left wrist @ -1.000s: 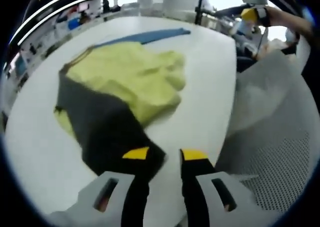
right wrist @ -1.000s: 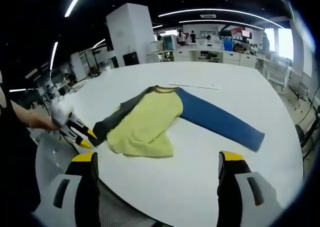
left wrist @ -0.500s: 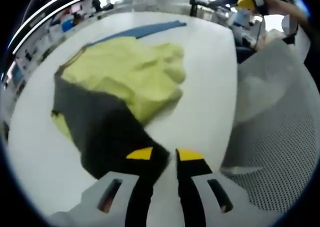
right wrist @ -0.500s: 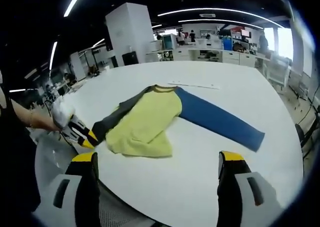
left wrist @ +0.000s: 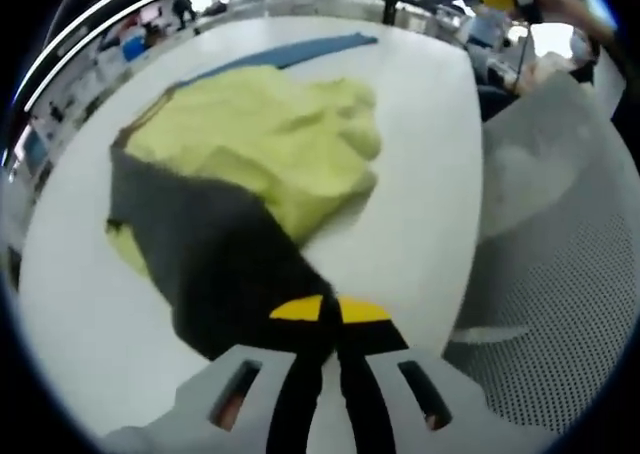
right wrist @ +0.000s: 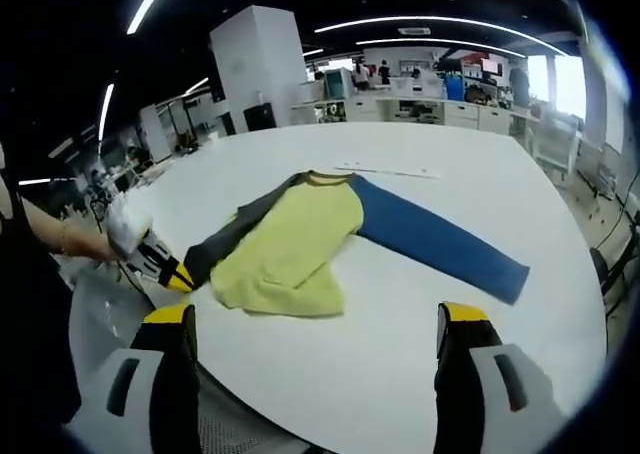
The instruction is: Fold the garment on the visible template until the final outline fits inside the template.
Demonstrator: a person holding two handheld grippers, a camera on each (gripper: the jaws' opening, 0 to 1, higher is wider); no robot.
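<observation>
Left gripper view: Your left gripper (left wrist: 330, 312) sat at 6 o'clock, its yellow tips pinched together with the cuff end of the dark grey sleeve (left wrist: 215, 259) between them, so it read as clamped on that sleeve. From the tips the sleeve ran up toward 11 o'clock into the bunched yellow body (left wrist: 270, 139) of the garment, which lay on the white table (left wrist: 420, 184). The blue sleeve (left wrist: 300, 52) trailed off at 12 o'clock, at the table's far side. Your other hand's yellow-tipped tool showed small at 1 o'clock.

Right gripper view: Your right gripper (right wrist: 315, 319) stood wide open and held nothing, its 2 jaws at 7 and 5 o'clock, hovering off the table edge. The garment (right wrist: 290, 244) lay ahead near centre, long axis running 9 o'clock to 3 o'clock: grey sleeve at 9, blue sleeve (right wrist: 440, 242) stretched flat toward 3. The left gripper (right wrist: 165, 272) was at the grey cuff at 9 o'clock. No template outline could be made out.

Judgement: the left hand was the nearer 1 for folding the grey sleeve across the body; the blue sleeve lay toward your right gripper's side, well apart from it.
</observation>
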